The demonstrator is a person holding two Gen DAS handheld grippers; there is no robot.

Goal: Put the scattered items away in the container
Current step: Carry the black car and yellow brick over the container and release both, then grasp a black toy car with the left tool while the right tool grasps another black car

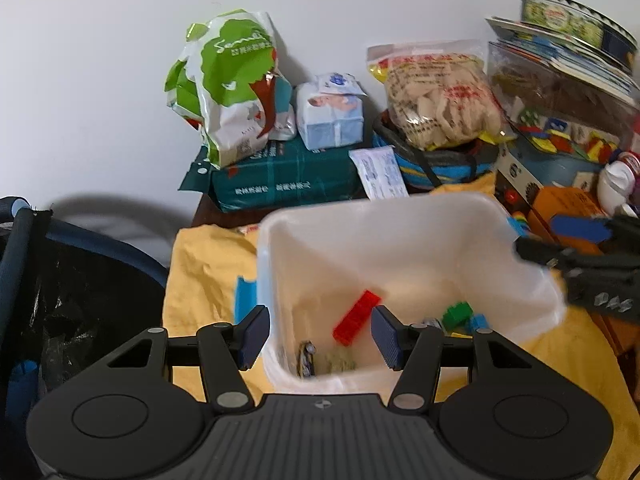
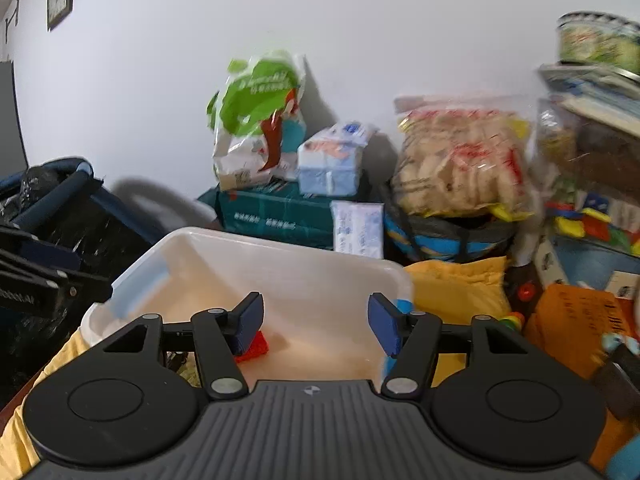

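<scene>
- Our left gripper (image 1: 318, 334) hangs over the near rim of the container (image 1: 400, 208) with its jaws spread wide and nothing between them; our right gripper (image 2: 316, 328) is likewise released and empty, poised over the same tub from the other side.
- Just beyond the left jaws, down on the tub floor, lies the red brick (image 1: 357, 317), slanted, roughly midway between the two pads. In the right wrist view only a corner of it shows behind the left-hand pad.
- To the right of the left jaws, also inside the tub, sit a green brick (image 1: 457, 314) and a blue brick (image 1: 480, 322), close together. Below the left-hand pad lies a small dark item we cannot identify.
- We judge these bricks to be light, rigid and smooth plastic. A pinch across the flat long sides should hold, while studded or end faces might slip.
- The container looks like thin, translucent plastic: light and likely to slide on the yellow cloth (image 1: 204, 264) if nudged. If it must be moved, we would take it by the rim.
- Left of the left jaws, against the outside of the tub, a blue piece (image 1: 244, 298) lies on the cloth, seemingly not yet tidied.
- Further off, at the right, small colourful pieces (image 2: 516, 320) lie by an orange box (image 2: 576, 312).
- Farthest, against the wall, stand a green bag (image 1: 230, 80) and a snack bag (image 1: 436, 96).
</scene>
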